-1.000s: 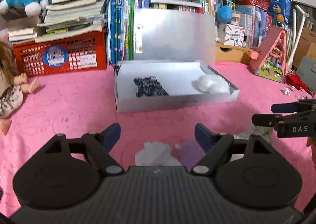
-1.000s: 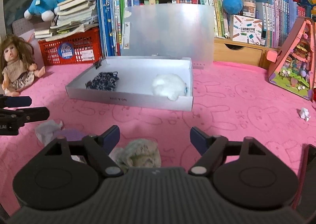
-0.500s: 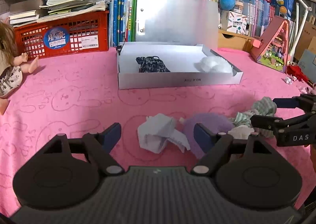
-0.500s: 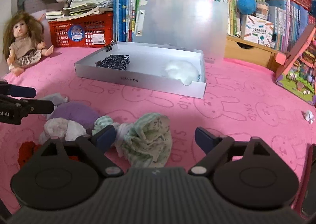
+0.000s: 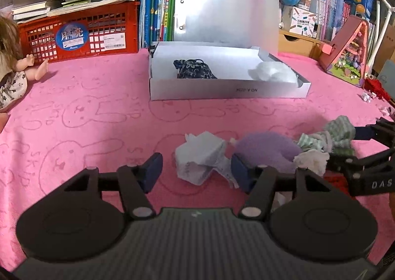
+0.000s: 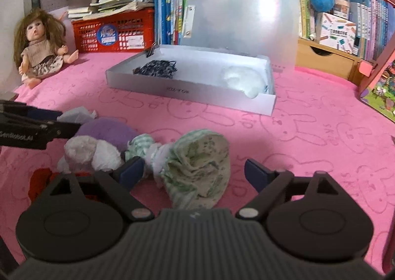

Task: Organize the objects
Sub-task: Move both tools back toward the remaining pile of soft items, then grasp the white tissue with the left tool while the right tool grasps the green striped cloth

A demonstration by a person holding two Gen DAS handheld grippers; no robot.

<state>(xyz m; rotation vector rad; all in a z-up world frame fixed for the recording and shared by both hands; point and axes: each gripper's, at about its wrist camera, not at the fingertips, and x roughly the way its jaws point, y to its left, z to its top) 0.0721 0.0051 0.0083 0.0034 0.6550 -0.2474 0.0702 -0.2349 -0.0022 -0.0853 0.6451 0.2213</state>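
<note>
A pile of small cloths lies on the pink blanket. My left gripper [image 5: 196, 172] is low over a crumpled white cloth [image 5: 197, 156]. Its jaws are closing with the cloth between them, and the left pad still stands apart from it. A purple cloth [image 5: 266, 149] and a small white one [image 5: 311, 160] lie just to the right. My right gripper [image 6: 193, 173] stands open around a green striped cloth [image 6: 197, 166]. Behind the pile is an open white box [image 5: 229, 92] holding a dark patterned cloth [image 5: 195, 70] and a fluffy white one [image 5: 274, 72].
A translucent lid [image 5: 227, 13] stands behind the box. A doll [image 6: 39, 50] sits at the left, next to a red crate [image 5: 81, 32] of books. A pink toy house [image 5: 348, 55] and a wooden drawer [image 6: 325, 60] are at the right. A red cloth [image 6: 39, 178] lies by the pile.
Both grippers have sunk toward the pile, and the cloths now show between their fingers. The left jaws have narrowed around the white cloth. The right jaws have widened a little.
</note>
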